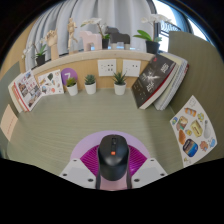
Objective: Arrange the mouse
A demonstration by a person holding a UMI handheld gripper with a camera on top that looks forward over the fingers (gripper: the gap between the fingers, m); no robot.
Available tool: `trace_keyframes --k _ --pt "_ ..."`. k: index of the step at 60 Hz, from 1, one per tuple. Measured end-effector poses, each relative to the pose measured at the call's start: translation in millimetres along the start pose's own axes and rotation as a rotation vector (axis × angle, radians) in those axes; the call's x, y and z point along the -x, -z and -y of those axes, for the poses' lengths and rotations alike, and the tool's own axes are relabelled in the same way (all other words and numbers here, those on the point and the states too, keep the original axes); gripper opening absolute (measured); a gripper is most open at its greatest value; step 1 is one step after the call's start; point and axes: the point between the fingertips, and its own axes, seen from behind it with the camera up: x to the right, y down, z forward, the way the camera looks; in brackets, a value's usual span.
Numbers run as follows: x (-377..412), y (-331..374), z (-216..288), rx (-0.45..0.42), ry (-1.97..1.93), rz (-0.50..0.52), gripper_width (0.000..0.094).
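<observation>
A black computer mouse [112, 157] with an orange mark on its scroll wheel sits between my two fingers, its front pointing away from me. My gripper [112, 165] is shut on it, the magenta pads [88, 161] pressing on its left and right sides. The mouse is over the near part of the grey-green desk [100, 118]. Its rear end is hidden below the fingers.
Three small potted plants [90, 84] stand along the back of the desk. Leaning books [160, 80] are at the back right, an open magazine [28, 92] at the left, and a picture sheet [192, 132] at the right. A shelf [100, 52] with ornaments runs behind.
</observation>
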Motion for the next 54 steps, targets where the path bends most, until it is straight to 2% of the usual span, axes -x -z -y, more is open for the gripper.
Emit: trace_keyframes --k 10,13,32,34,36,39,54 --pt "7.9 -25.3 -34.2 0.073 0.02 0.027 0.0362" --pt "6.3 -25.5 -32.3 0.053 0.003 0.021 0.0368" --pt "6.0 -25.6 -34.1 0.069 -0.015 -0.005 0.0535" --pt "5.4 -24.0 -34.8 0.081 -0.019 -0.012 0.0597" --pt "6.0 -20.9 -36.3 0.096 -0.013 -0.017 0.0741" --pt "8.5 -13.1 -35.3 0.105 0.004 -0.02 0.0851" --pt "40.4 86.6 2.4 0.006 0.031 -0.037 0.0856"
